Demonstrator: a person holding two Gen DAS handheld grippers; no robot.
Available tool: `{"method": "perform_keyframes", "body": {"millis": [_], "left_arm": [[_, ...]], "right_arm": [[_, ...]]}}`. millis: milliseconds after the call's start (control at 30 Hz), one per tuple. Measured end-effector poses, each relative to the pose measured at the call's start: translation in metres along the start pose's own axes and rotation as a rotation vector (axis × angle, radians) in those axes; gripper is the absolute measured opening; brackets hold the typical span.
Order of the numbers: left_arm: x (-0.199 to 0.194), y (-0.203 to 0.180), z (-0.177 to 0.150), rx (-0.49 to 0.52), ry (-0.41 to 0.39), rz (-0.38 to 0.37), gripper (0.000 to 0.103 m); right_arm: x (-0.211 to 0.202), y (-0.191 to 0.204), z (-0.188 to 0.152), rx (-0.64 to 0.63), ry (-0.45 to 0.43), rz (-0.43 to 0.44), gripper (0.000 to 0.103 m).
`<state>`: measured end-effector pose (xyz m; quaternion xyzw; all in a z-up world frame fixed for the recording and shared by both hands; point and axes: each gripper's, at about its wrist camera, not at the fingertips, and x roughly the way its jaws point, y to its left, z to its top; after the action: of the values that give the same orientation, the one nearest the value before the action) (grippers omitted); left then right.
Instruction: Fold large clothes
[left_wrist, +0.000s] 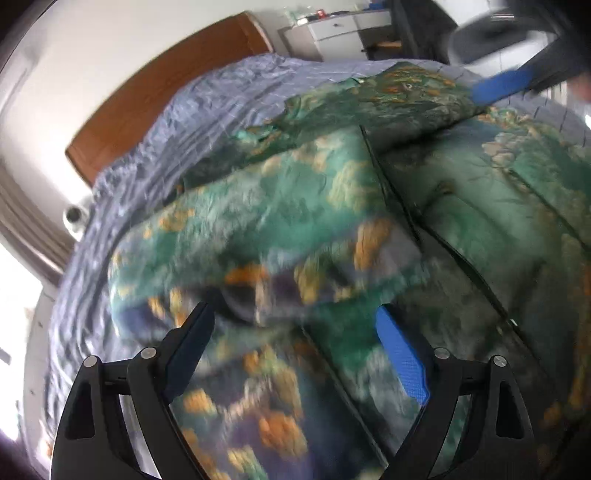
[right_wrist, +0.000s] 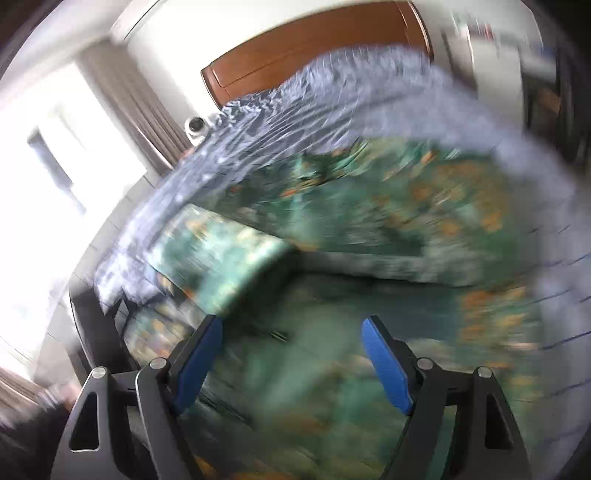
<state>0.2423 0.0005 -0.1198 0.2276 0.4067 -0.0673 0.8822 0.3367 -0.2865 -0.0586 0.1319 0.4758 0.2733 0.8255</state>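
Though the garment (left_wrist: 295, 206) on the bed (left_wrist: 207, 107) already shows folded layers, both left gripper (left_wrist: 295, 332) and right gripper (right_wrist: 291, 343) hover with jaws apart and empty, so folds seem left.

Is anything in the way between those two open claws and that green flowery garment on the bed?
Nothing visible. The left gripper and right gripper both hang open directly over the green, orange-patterned garment, spread on the blue-grey bedsheet, with only air between.

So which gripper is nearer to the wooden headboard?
Probably right: in the left wrist view, the right gripper hovers over the garment's far end toward the headboard; the left gripper is at the near end.
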Motion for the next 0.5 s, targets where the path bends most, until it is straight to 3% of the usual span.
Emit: {"method": "perform_keyframes", "body": {"millis": [67,133,300,367,400,433,500], "left_arm": [[-0.006,0.009,-0.009,-0.066,0.013,-0.024,0.09],[-0.015,0.024,-0.019,-0.141,0.018,-0.031,0.09],[-0.025,0.051,-0.035,-0.249,0.009,-0.014,0.09],[-0.027,0.061,-0.042,-0.279,0.011,-0.003,0.09],[-0.026,0.067,-0.044,-0.297,0.013,0.0,0.09],[-0.026,0.073,-0.047,-0.321,0.016,0.003,0.09],[-0.021,0.085,-0.046,-0.362,0.02,0.0,0.09]], "right_arm": [[0.03,-0.007,0.012,0.114,0.035,0.098,0.08],[0.059,-0.01,0.02,0.174,0.067,0.141,0.08],[0.121,0.0,0.022,0.198,0.148,0.148,0.079],[0.125,0.01,0.022,0.168,0.147,0.132,0.055],[0.123,0.017,0.023,0.145,0.141,0.128,0.025],[0.119,0.024,0.025,0.123,0.13,0.114,0.013],[0.107,0.036,0.036,0.07,0.1,0.113,0.011]]}}
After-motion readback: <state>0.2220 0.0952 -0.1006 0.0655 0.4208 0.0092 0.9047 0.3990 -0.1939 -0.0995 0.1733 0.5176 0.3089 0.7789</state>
